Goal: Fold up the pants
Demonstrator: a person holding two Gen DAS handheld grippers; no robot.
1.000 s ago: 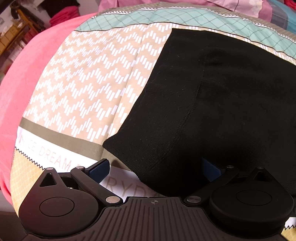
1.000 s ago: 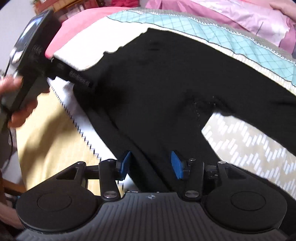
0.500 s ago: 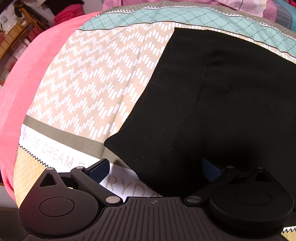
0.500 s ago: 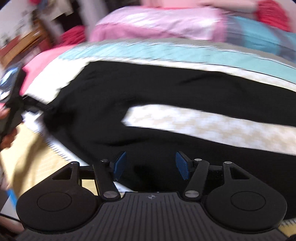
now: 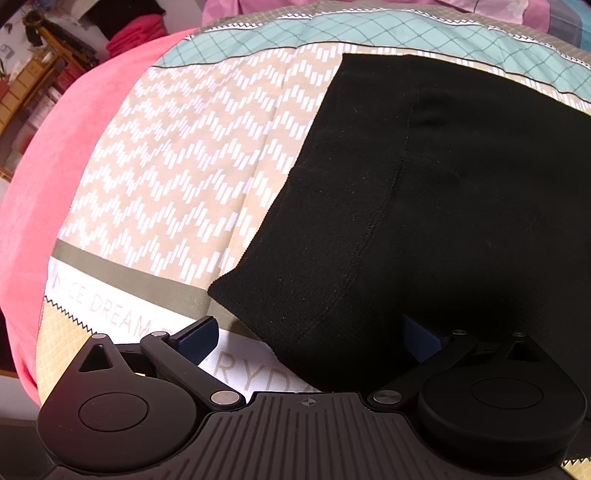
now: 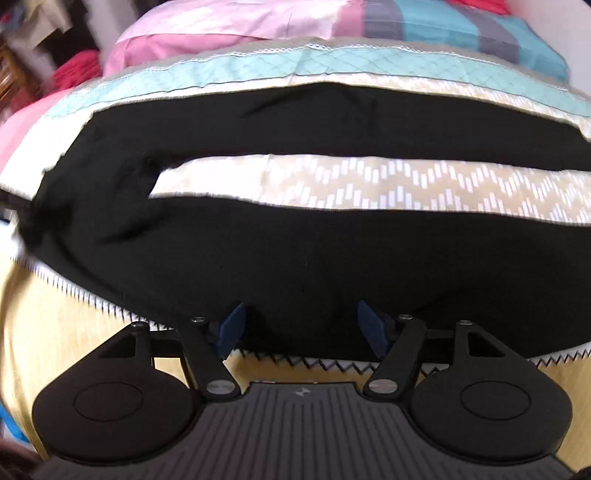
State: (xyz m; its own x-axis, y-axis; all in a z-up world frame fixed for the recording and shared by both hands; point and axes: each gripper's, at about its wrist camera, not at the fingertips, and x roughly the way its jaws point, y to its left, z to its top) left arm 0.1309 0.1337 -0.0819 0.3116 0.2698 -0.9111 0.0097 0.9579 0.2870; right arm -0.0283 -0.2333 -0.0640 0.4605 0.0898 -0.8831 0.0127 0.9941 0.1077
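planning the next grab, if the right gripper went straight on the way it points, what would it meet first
Most likely the black fabric pants: the right gripper points down at the nearer leg, with its blue-padded fingers open over that leg's near edge. How far above the cloth they are is unclear.

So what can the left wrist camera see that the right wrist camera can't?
Only the left wrist view shows the waistband corner of the black pants lying between the open left tongs, the words printed on the bedspread, and a wooden shelf. Only the right wrist view shows both pant legs spread apart with a strip of bedspread between them, striped pillows, and the open right tongs, which have just been opening. Both show the pants on the bedspread.
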